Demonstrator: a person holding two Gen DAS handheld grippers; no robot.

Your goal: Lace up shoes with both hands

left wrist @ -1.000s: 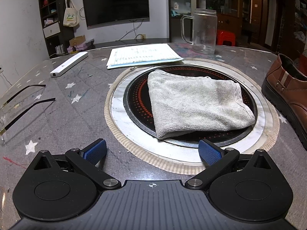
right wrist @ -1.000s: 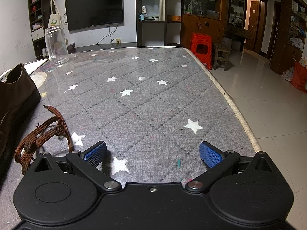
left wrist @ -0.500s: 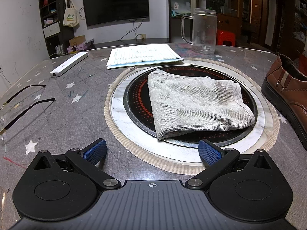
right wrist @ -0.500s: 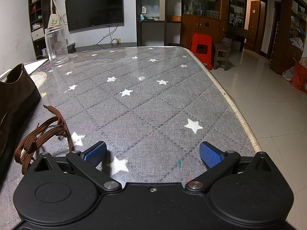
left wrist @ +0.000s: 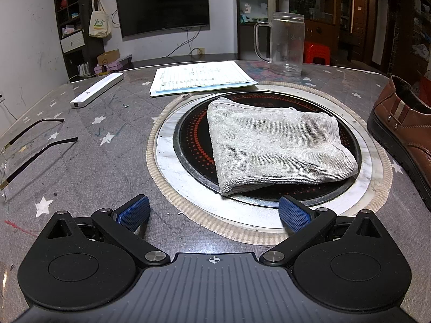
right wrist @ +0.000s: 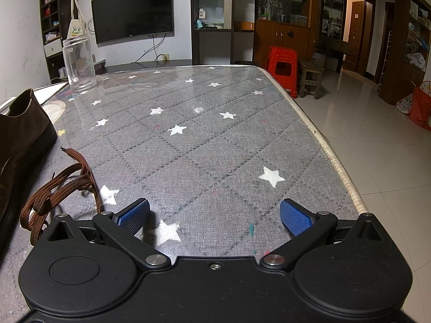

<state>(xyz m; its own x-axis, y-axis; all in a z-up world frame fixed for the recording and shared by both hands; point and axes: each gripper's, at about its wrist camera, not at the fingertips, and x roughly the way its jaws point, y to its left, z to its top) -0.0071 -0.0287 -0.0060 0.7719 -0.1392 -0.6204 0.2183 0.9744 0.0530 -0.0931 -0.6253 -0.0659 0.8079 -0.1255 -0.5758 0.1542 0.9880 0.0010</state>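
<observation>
While both grippers sit low over the star-patterned table (right wrist: 215,140), neither one touches anything. The left gripper (left wrist: 214,211) has its 2 blue-padded fingers (left wrist: 134,212) spread wide apart with nothing between them, and it faces a round black hotplate (left wrist: 194,145) set into the tabletop. A folded grey towel (left wrist: 274,145) lies on that hotplate, just ahead of the fingertips. At the right edge of the left wrist view stands a brown leather shoe (left wrist: 401,134), its heel toward the far side of the table, resting just beside the hotplate's pale rim. Farther back lie a sheet of lined paper (left wrist: 202,78), a clear glass mug (left wrist: 287,45) and a white bar-shaped device (left wrist: 97,89); a pair of glasses (left wrist: 32,150) lies at the left.

The right gripper (right wrist: 215,216) likewise has its 2 fingers (right wrist: 134,215) held wide apart and empty, over bare tablecloth near the table's right edge. In its view the shoe (right wrist: 21,145) fills the left border, and a loose brown shoelace (right wrist: 59,185) lies in a tangled heap on the table between the shoe and the gripper's left finger, close to that finger but apart from it. Whether the lace is threaded into the shoe cannot be told.
</observation>
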